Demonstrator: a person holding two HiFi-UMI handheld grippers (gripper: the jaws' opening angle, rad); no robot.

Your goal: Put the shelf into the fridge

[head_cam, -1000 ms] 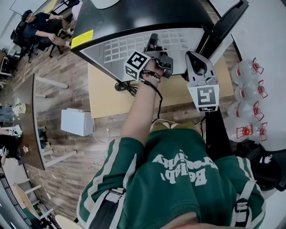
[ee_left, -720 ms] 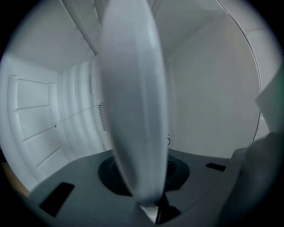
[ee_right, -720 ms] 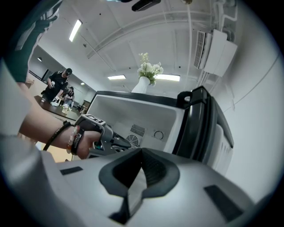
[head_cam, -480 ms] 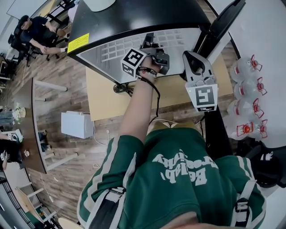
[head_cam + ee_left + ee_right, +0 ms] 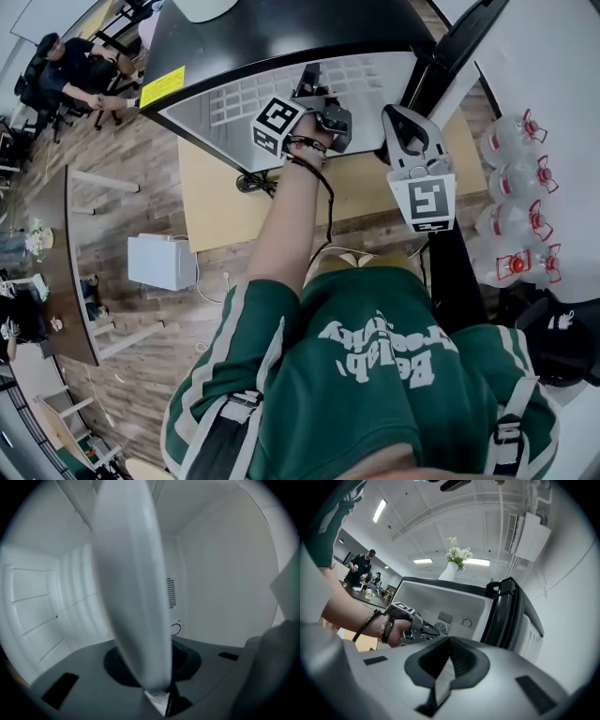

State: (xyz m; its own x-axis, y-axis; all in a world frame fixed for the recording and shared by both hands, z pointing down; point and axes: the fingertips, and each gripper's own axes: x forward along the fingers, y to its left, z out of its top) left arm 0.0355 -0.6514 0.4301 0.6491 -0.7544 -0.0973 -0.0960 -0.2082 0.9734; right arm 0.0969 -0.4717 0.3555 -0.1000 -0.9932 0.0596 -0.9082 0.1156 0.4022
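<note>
l tongs [image 5: 158, 699] just opening, shelf [image 5: 129, 573] between, shown only in l gripper view, r tongs [image 5: 442, 679] pressed together

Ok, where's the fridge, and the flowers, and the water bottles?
fridge [image 5: 309, 33], head view, on its black top.
flowers [image 5: 458, 554], right gripper view, on the white blossoms.
water bottles [image 5: 507, 146], head view, on the clear body of the top bottle.

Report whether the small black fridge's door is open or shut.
Open: the black door stands swung aside, baring the fridge's white interior.
</note>
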